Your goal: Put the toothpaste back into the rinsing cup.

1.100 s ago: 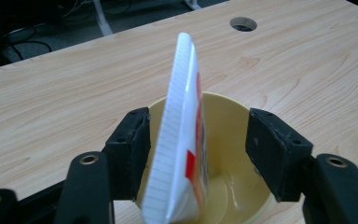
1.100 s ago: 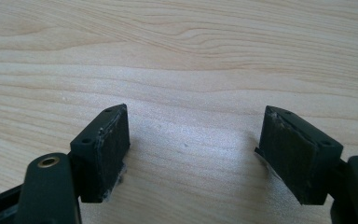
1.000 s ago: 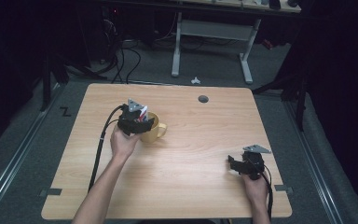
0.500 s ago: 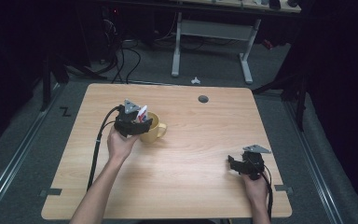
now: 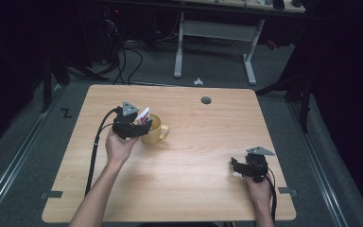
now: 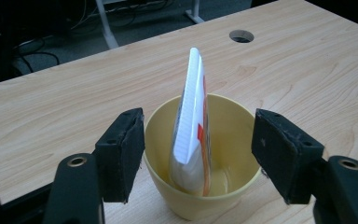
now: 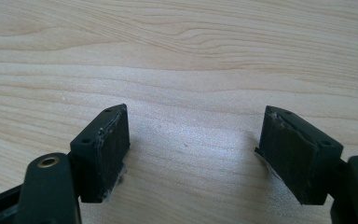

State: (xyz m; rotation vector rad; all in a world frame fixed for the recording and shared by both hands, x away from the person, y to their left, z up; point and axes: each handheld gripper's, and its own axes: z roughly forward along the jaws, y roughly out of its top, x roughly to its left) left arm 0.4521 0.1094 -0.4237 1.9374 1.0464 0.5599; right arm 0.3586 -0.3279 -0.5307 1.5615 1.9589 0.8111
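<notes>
High view: a person's two forearms reach onto a pale wooden table (image 5: 194, 156), a black two-jaw gripper in each hand.
Landmark: a yellow plastic cup with a side handle (image 5: 154, 129), standing upright on the table's left half.
Task thing: a flat white pouch with red and orange print (image 6: 192, 126), standing on edge inside the cup, leaning on the wall, its top rising above the rim.
Left gripper (image 6: 198, 154): just beside the cup on the person's side, jaws spread wide to either side of the rim, touching neither cup nor pouch as far as the left gripper view shows.
Right gripper (image 7: 198, 154): well apart from the cup, low over bare wood near the table's right front corner, jaws wide apart, nothing between them.
Step in hand: judged from the spread jaws, the pouch sits released in the cup and the left gripper is at the letting-go stage.
Next move: probably a straight draw back from the cup, without brushing the rim or the leaning pouch, which could tip.
Surface: light wood grain, a round cable hole (image 5: 206, 100) beyond the cup, near the far edge.
Room: dim, grey carpet, a white-legged desk frame (image 5: 215, 35) and loose cables beyond the cup's side of the table.
</notes>
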